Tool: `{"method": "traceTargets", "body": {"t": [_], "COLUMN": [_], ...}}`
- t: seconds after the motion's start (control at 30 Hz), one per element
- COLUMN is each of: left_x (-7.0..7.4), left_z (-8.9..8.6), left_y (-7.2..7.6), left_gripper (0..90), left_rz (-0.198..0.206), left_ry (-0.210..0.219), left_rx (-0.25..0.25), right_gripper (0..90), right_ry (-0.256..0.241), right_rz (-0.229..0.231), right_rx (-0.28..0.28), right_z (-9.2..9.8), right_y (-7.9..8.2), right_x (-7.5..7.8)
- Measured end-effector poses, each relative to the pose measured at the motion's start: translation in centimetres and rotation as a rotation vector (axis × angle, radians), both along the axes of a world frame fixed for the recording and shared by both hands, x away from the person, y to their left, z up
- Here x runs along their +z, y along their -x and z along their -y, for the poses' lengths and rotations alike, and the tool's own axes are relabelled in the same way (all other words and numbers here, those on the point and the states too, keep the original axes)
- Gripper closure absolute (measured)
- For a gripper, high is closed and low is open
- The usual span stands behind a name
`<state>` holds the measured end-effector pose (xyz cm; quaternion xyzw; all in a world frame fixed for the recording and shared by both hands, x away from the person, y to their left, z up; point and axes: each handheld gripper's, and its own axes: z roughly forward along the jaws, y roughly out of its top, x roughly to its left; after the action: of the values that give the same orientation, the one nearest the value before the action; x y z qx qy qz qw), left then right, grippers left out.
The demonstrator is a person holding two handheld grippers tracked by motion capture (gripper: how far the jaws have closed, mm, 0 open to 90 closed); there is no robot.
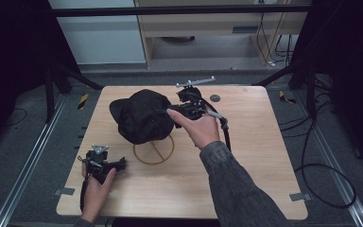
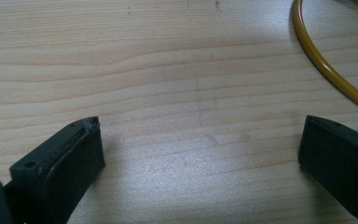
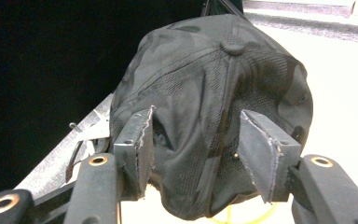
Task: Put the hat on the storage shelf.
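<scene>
My right gripper [image 3: 196, 154] sits wide open around the black cap's [image 3: 214, 93] rear edge, gripping nothing so far. The cap perches on the yellow stand [image 1: 153, 152] mid-table. I'd pinch fabric only. Left gripper [image 1: 105, 165] rests open at 7 o'clock.

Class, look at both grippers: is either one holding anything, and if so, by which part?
Neither holds anything. The left gripper is open over bare table. The right gripper is open, its jaws either side of the black cap's back edge, not closed on it.
</scene>
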<state>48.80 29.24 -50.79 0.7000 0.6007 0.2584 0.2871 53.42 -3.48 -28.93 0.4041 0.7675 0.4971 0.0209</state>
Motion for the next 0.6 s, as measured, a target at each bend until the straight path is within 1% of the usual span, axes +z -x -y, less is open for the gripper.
{"method": "traceTargets", "body": {"t": [0.3,0.43,0.6], "left_x": [0.0,0.0,0.0], "left_z": [0.0,0.0,0.0], "left_y": [0.0,0.0,0.0], "left_gripper": [0.0,0.0,0.0], "left_rz": [0.000,0.001,0.002], "left_ry": [0.000,0.000,0.001], "left_rx": [-0.001,0.000,0.000], "right_gripper": [39.7,37.3,34.6], "right_ry": [0.022,0.022,0.011], "right_rz": [0.016,0.032,0.038], "right_rx": [-0.004,-0.007,-0.020], "right_z": [0.3,0.5,1.0], "right_y": [0.8,1.1,1.4], "right_x": [0.3,0.5,0.9]}}
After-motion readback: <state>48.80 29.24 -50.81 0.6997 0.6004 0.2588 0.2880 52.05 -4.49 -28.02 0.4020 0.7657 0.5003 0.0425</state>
